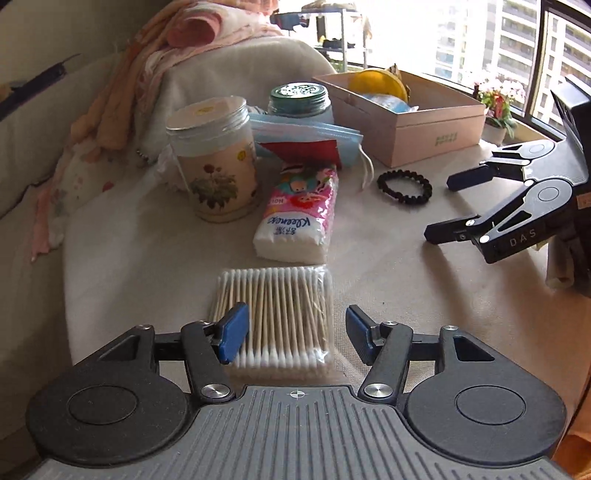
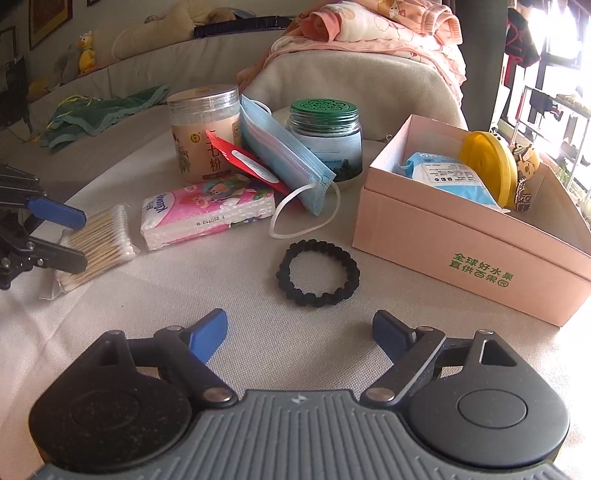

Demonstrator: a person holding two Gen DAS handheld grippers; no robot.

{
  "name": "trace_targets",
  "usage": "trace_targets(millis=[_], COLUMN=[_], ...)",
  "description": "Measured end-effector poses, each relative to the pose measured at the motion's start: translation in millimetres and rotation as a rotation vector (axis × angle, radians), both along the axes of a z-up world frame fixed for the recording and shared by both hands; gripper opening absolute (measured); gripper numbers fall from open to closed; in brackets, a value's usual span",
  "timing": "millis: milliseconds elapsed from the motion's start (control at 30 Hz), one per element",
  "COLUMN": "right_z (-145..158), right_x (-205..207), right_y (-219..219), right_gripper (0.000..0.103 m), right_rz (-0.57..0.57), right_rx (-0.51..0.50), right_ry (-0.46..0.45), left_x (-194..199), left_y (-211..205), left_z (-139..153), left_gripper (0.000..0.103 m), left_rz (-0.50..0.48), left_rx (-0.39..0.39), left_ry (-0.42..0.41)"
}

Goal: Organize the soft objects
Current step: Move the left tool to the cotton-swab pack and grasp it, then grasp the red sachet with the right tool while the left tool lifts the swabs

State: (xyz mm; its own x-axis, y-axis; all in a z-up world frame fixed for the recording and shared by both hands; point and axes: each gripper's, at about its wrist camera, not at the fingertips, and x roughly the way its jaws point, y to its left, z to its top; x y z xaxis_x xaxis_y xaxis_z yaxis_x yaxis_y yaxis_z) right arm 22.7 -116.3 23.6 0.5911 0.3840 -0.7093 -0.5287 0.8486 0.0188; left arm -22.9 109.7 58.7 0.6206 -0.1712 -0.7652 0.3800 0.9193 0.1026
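A clear pack of cotton swabs (image 1: 273, 317) lies on the beige cloth, and my left gripper (image 1: 295, 325) stands open around its near end, the left pad at the pack's edge and the right pad apart from it. The right wrist view shows the same gripper (image 2: 79, 240) over the cotton swabs (image 2: 99, 240). Beyond lie a pink tissue pack (image 1: 295, 214) and a stack of blue face masks (image 1: 310, 136). My right gripper (image 2: 299, 321) is open with nothing between its fingers, just short of a black bead bracelet (image 2: 317, 273).
A pink cardboard box (image 2: 461, 251) at the right holds a blue packet, a yellow round thing and a keychain. Two jars (image 2: 203, 129) (image 2: 325, 136) and a red packet (image 2: 240, 158) stand behind the masks. Folded pink laundry (image 2: 388, 29) lies on the cushion behind.
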Motion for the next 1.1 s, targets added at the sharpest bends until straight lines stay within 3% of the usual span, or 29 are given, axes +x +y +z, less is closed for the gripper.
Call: trace_targets(millis=[33, 100, 167, 233, 333, 533, 700, 800, 900, 1000, 1100], right_z=[0, 0, 0, 0, -1, -1, 2, 15, 37, 53, 48], right_x=[0, -1, -2, -2, -1, -1, -1, -2, -3, 3, 14], right_y=[0, -1, -2, -1, -1, -2, 2, 13, 33, 65, 96], right_gripper=[0.087, 0.087, 0.087, 0.088, 0.09, 0.091, 0.091, 0.091, 0.091, 0.091, 0.087], right_rz=[-0.002, -0.004, -0.005, -0.008, -0.016, -0.016, -0.025, -0.021, -0.018, 0.006, 0.069], right_rx=[0.001, 0.003, 0.004, 0.005, 0.005, 0.003, -0.014, 0.01, 0.043, 0.023, -0.084], right_ry=[-0.002, -0.004, -0.006, -0.008, -0.008, -0.006, 0.009, 0.0, -0.069, -0.175, -0.229], left_x=[1, 2, 3, 3, 8, 19, 26, 28, 34, 36, 31], left_y=[-1, -3, -3, 0, 10, 37, 53, 63, 83, 92, 87], left_z=[-2, -3, -3, 0, -5, -23, -25, -24, -26, -28, -30], left_gripper=[0.077, 0.087, 0.087, 0.081, 0.082, 0.085, 0.083, 0.077, 0.077, 0.077, 0.077], left_rz=[-0.01, -0.018, -0.009, 0.028, 0.111, 0.189, 0.242, 0.298, 0.448, 0.486, 0.481], left_rx=[-0.002, -0.033, -0.044, -0.038, 0.05, -0.085, -0.17, -0.209, -0.269, -0.349, -0.333], left_ry=[0.005, 0.018, 0.01, -0.014, -0.047, 0.026, -0.013, -0.037, -0.075, -0.108, -0.145])
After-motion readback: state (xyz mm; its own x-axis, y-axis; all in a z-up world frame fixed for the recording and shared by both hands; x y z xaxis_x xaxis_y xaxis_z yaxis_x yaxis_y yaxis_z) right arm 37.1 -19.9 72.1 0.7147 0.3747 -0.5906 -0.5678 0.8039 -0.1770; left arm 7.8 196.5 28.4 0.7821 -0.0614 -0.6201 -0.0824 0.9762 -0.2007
